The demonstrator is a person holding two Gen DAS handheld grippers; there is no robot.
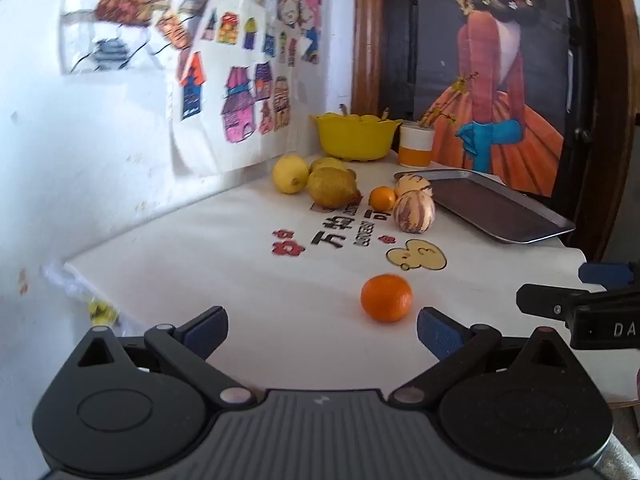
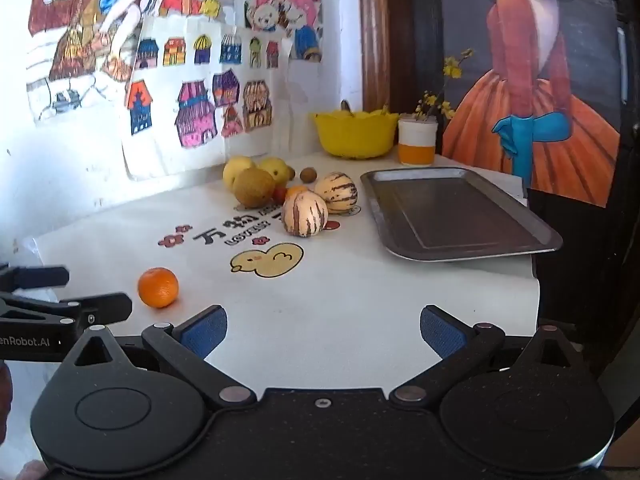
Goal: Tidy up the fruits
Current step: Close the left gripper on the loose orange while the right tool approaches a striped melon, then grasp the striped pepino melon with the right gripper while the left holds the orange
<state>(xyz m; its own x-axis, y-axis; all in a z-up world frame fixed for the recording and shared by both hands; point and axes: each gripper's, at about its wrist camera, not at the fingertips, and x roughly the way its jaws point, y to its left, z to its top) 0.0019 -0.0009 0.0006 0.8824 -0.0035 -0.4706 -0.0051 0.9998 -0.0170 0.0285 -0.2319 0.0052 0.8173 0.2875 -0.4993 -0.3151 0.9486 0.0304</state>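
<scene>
- because the lone orange (image 1: 386,298) lies just ahead of the left gripper (image 1: 322,334), a little right of the midline between its spread fingers, that hand looks nearer for the next pick.
- the orange is round, so no long axis matters; it rests on the white table (image 1: 224,264), apart from both pads.
- further back, the fruit cluster (image 2: 280,192) sits near the wall, left of the empty metal tray (image 2: 460,212).
- the right gripper (image 2: 323,334) hovers with fingers spread, holding nothing; the orange lies well to its left, off its line.
</scene>
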